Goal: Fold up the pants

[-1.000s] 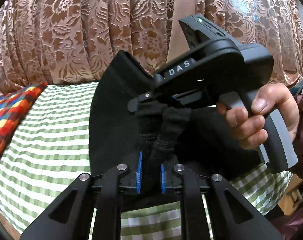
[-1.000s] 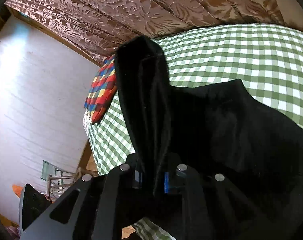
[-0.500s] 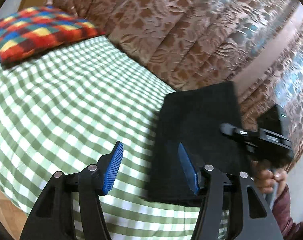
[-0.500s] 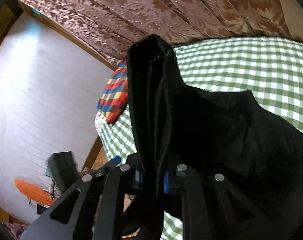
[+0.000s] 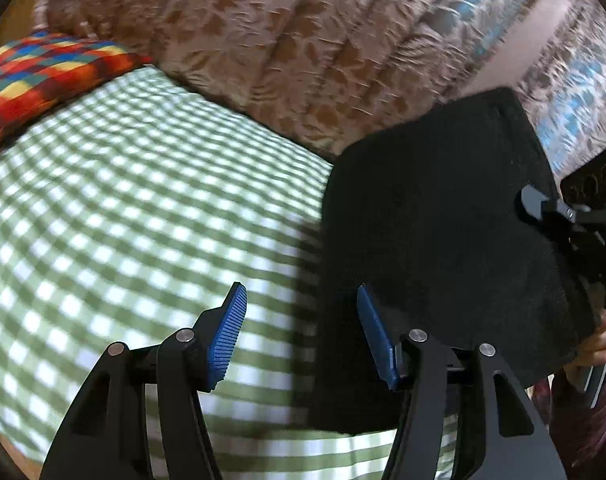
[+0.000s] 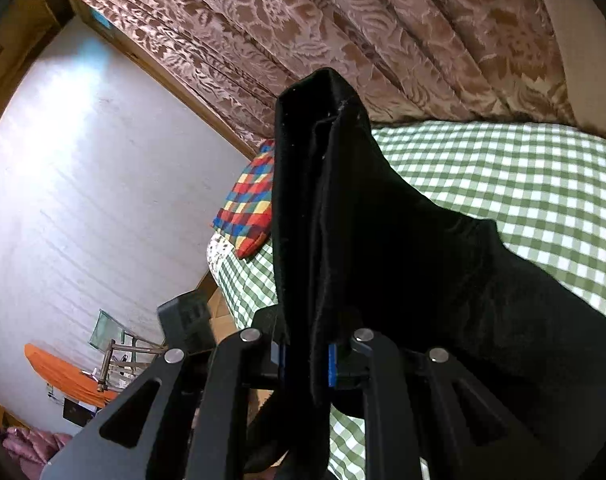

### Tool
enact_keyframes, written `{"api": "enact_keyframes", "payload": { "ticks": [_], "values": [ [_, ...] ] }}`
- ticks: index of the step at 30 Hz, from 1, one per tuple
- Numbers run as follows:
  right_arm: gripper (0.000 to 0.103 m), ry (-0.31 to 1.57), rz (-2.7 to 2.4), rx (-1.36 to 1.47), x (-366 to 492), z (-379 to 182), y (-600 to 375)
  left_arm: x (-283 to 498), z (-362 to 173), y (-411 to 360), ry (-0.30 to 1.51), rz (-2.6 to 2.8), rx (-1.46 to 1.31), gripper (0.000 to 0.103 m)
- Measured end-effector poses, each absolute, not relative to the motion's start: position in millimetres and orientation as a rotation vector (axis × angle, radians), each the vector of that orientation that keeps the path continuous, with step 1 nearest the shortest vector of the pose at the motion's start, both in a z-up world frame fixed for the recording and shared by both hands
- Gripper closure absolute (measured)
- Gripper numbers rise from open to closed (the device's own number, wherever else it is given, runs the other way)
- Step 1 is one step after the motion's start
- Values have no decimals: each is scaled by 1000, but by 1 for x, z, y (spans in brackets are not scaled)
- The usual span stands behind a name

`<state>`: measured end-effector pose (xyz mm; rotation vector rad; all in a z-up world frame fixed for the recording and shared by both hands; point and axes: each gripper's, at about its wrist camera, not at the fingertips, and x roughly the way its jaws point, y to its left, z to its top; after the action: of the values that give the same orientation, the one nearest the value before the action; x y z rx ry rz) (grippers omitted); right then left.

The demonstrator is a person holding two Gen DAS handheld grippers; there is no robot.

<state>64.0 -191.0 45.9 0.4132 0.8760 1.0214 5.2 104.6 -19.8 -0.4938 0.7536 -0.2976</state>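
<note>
- Now that the left gripper has let go of the black pants, only the right gripper carries them, lifted over the right side of the checked bed.
- The left jaws stand spread and empty, just left of the cloth.
- The right jaws are pressed together, pinching a bunched fold.
- The folding looks unfinished.

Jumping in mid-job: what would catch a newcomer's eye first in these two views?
The black pants dominate: a bunched edge rises from the right gripper, whose jaws are shut on it, the rest draping onto the green checked bedspread. The left gripper has just opened, its jaws empty above the bedspread. A bright patchwork pillow lies by the floral curtain.
</note>
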Motion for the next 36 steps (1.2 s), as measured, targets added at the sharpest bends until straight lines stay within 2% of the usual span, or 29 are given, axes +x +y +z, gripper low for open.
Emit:
{"api": "enact_keyframes", "payload": {
  "ticks": [7, 13, 19, 27, 36],
  "values": [
    [91, 834, 931, 425, 49, 45, -257, 16, -7, 54, 760, -445, -409, 47],
    [91, 856, 742, 533, 48, -4, -337, 17, -12, -16, 812, -469, -177, 47],
    [91, 899, 644, 669, 43, -57, -383, 13, -28, -63, 857, -467, -58, 47],
    [91, 922, 617, 756, 39, -90, -398, 8, -30, -79, 860, -450, -3, 44],
    [91, 910, 622, 723, 42, -78, -393, 6, -24, -80, 849, -440, 14, 44]
  ]
}}
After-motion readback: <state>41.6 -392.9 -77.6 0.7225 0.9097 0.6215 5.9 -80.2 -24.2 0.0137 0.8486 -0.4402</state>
